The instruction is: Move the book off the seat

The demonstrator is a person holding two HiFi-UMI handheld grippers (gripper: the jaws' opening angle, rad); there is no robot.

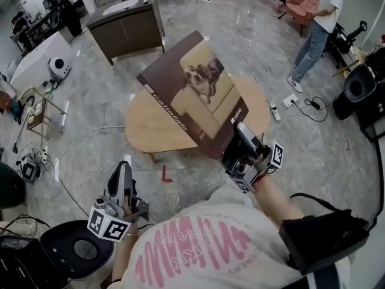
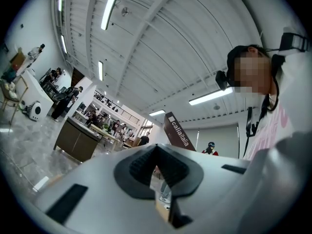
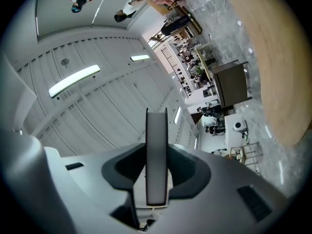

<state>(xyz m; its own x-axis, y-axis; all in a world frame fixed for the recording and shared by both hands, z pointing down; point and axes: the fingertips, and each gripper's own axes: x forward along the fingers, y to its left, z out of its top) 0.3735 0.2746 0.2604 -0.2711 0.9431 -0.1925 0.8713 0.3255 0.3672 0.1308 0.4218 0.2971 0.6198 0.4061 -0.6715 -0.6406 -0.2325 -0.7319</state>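
Note:
The book (image 1: pixel 192 92), with a dark brown cover and a picture of a dog on a sofa, hangs tilted in the air over the round wooden table (image 1: pixel 153 131). My right gripper (image 1: pixel 242 132) is shut on its lower right corner. In the right gripper view the book's edge (image 3: pixel 157 155) stands thin between the pads. My left gripper (image 1: pixel 123 172) is low at the left, shut and holding nothing, above a black round seat (image 1: pixel 75 245). From the left gripper (image 2: pixel 156 152) view, the book's spine (image 2: pixel 178 130) shows in the distance.
A dark cabinet (image 1: pixel 129 26) stands beyond the table. A person (image 1: pixel 319 29) stands at the upper right near a pink chair (image 1: pixel 304 2). Cables run over the marble floor, and a power strip (image 1: pixel 275 112) lies by the table. Black equipment (image 1: pixel 361 95) sits at the right.

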